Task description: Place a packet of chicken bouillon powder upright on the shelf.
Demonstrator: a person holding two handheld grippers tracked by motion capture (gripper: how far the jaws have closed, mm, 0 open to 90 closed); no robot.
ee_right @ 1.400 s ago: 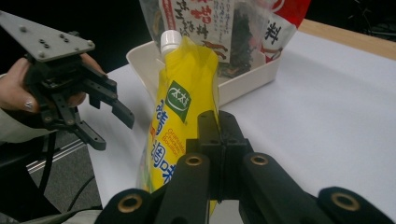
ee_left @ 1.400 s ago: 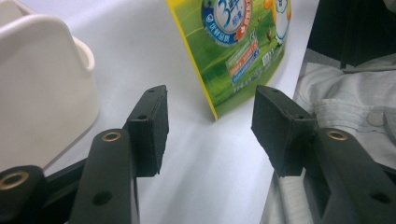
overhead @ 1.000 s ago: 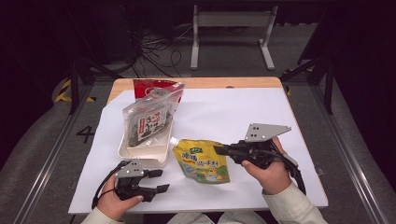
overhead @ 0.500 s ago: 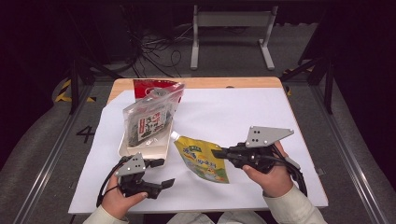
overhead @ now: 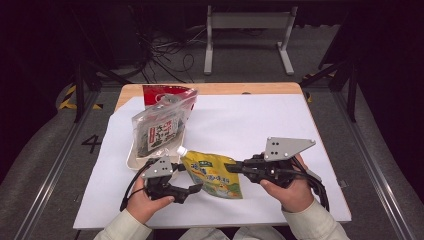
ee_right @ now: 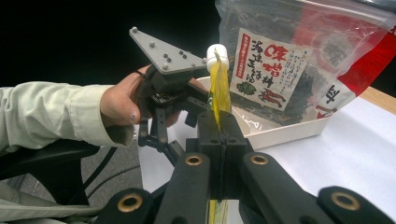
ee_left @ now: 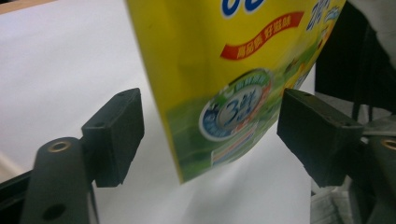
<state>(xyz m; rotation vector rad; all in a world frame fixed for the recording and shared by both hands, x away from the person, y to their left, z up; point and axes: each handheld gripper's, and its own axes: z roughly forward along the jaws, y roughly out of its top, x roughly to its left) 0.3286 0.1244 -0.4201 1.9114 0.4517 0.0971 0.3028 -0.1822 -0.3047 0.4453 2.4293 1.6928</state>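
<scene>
Centrally, a yellow pouch (overhead: 212, 173) with a white screw cap (overhead: 183, 150) is the thing being handled; it is held just above the white sheet (overhead: 240, 120) that covers the worktop (overhead: 220, 89), near the person's edge. Right claw (overhead: 231, 167): jaws pressed together on the pouch's right edge, pinching it; in the right gripper view the thin yellow edge (ee_right: 218, 93) runs up from between the closed black jaws to the cap (ee_right: 217, 55). Left claw (overhead: 196, 188): jaws spread, having just been opening, with the pouch's lower corner (ee_left: 219, 116) between the two pads (ee_left: 114, 135) and touching neither, a clear gap showing on each side in the left gripper view. A hand (overhead: 142, 202) in a pale sleeve carries the left claw below and left of the pouch; the other hand (overhead: 290, 187) carries the right claw to the pouch's right, a grey three-cornered plate (overhead: 287, 147) on top of it. Just up and left of the pouch stands a white tray (overhead: 134, 159), and leaning in it is a clear bag (overhead: 160, 125) of dark dried food with a printed label. Behind that bag, farther from the pouch, a red packet (overhead: 157, 92) lies at the far edge of the sheet. Beyond the worktop, well away from the pouch, a metal stand (overhead: 247, 37) and loose cables (overhead: 165, 52) rest on the floor.
</scene>
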